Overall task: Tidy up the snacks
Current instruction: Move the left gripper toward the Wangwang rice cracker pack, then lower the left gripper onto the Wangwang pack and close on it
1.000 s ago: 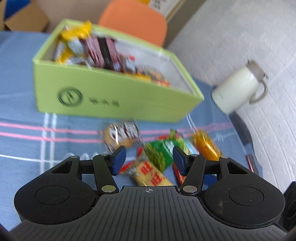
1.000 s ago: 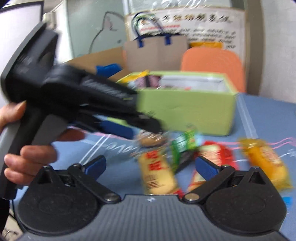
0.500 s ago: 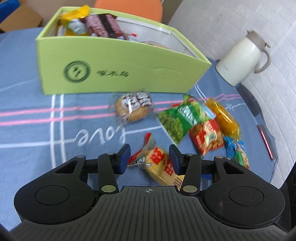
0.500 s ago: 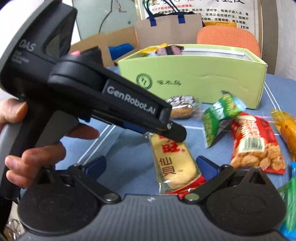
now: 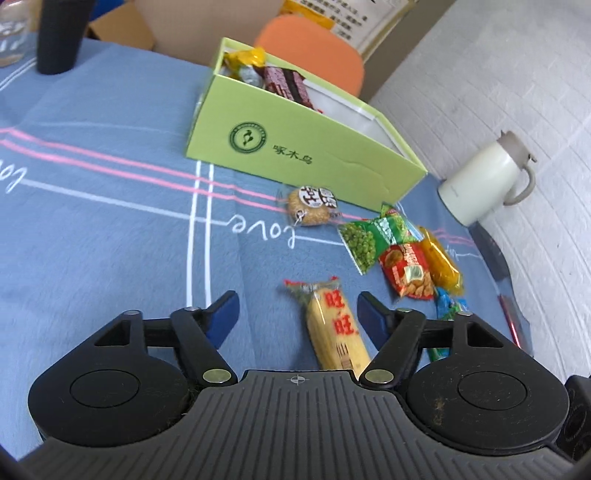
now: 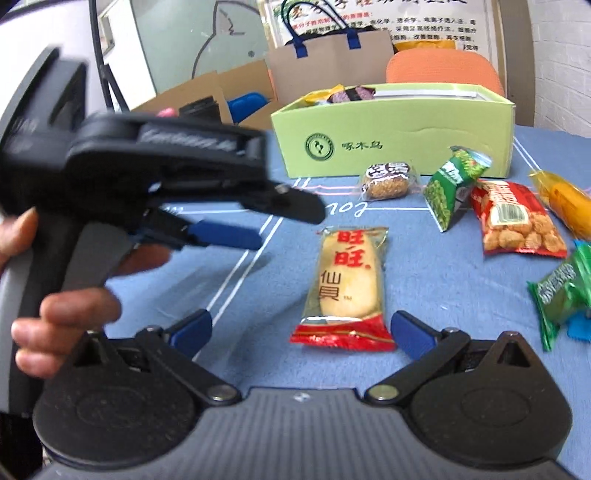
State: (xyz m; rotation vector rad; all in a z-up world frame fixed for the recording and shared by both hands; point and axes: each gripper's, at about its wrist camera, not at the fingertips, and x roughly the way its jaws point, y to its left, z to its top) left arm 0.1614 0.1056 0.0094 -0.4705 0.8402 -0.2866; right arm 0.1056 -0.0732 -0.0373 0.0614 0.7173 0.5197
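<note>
A green snack box (image 5: 295,144) (image 6: 399,144) stands on the blue tablecloth, partly filled with packets. Loose snacks lie in front of it: a yellow rice cracker packet (image 5: 336,328) (image 6: 347,284), a round cookie (image 5: 310,206) (image 6: 388,181), a green pea bag (image 5: 369,240) (image 6: 450,184), a red snack bag (image 5: 406,271) (image 6: 517,221) and an orange packet (image 5: 439,258) (image 6: 565,203). My left gripper (image 5: 297,314) is open and empty, above the cloth, with the rice cracker between its fingers on the right side. My right gripper (image 6: 299,332) is open and empty, just short of the same packet.
A white jug (image 5: 484,181) stands at the right by the wall. A dark cup (image 5: 61,35) stands at the far left. A small green packet (image 6: 561,291) lies at the right. An orange chair (image 6: 443,68) and cardboard boxes stand behind the table.
My left gripper has opened wider and pulled back to the left and up, away from the rice cracker. The right gripper view has shifted little; the left gripper has moved left in it.
</note>
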